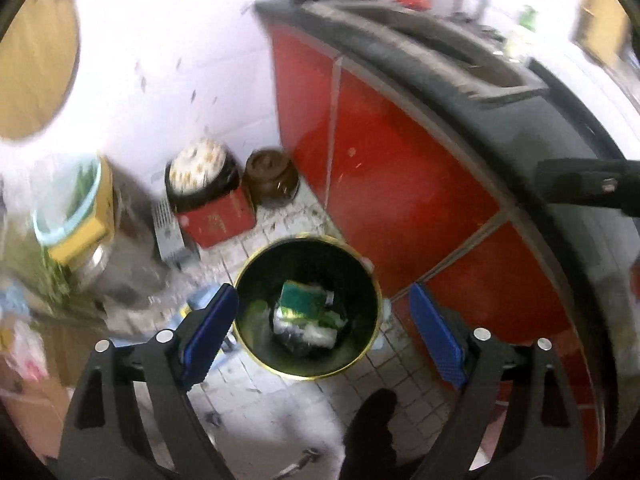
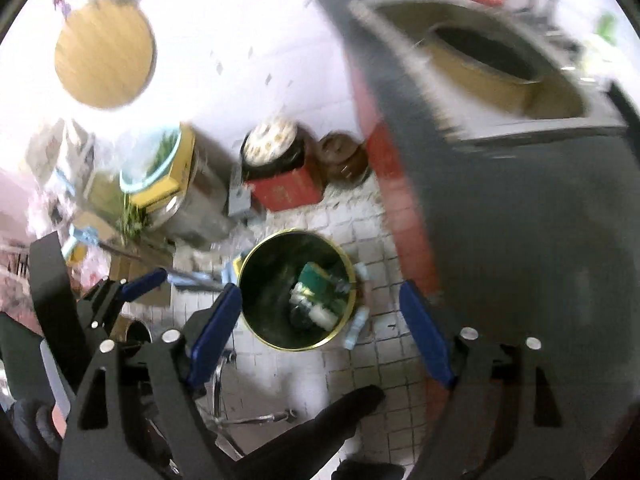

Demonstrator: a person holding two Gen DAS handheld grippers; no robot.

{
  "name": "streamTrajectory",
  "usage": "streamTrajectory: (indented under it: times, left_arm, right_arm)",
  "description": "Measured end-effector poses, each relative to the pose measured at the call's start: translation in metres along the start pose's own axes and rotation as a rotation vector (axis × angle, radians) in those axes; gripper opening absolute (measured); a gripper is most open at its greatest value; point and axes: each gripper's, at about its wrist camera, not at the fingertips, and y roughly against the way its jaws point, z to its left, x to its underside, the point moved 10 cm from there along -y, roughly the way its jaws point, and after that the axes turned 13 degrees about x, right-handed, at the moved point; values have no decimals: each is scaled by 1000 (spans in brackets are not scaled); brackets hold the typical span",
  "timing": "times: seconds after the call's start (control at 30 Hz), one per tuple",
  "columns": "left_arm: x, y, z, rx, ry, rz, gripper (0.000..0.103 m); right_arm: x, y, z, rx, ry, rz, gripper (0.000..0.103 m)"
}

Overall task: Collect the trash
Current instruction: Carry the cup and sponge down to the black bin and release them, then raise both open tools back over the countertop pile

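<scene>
I hold my left tool and right tool above the round dark bin with a gold rim on the white tiled floor, both with blue pads spread wide and nothing between them. The trash, a green packet with crumpled white wrappers, lies at the bottom of that bin, just beside the red cabinet front under the dark desk.
</scene>
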Motion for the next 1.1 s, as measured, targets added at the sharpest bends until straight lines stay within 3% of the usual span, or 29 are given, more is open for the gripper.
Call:
streamTrajectory:
  times: [0.13, 0.27, 0.4, 0.6, 0.8, 0.93, 1.1]
  left_arm:
    - [-23, 28, -96, 110, -135, -39, 91]
    - [-29, 40, -210, 273, -294, -32, 91]
    - [-15, 49, -339, 440, -504, -11, 91]
    - [24, 66, -481, 589, -770, 9, 91]
    - [61, 83, -550, 644, -891, 32, 91]
    - [67, 83, -568, 640, -929, 33, 91]
    - [64, 77, -574, 629, -929, 39, 91]
  right_arm:
    - [22, 78, -83, 96, -120, -99, 84]
    - [69, 154, -186, 238, -308, -172, 84]
    - [140, 220, -279, 387, -514, -212, 84]
    - [264, 290, -374, 547, -774, -223, 84]
    - [349, 327, -405, 610, -916, -223, 84]
    - [372, 335, -409, 608, -953, -232, 84]
    - [370, 333, -418, 592, -946, -234, 84]
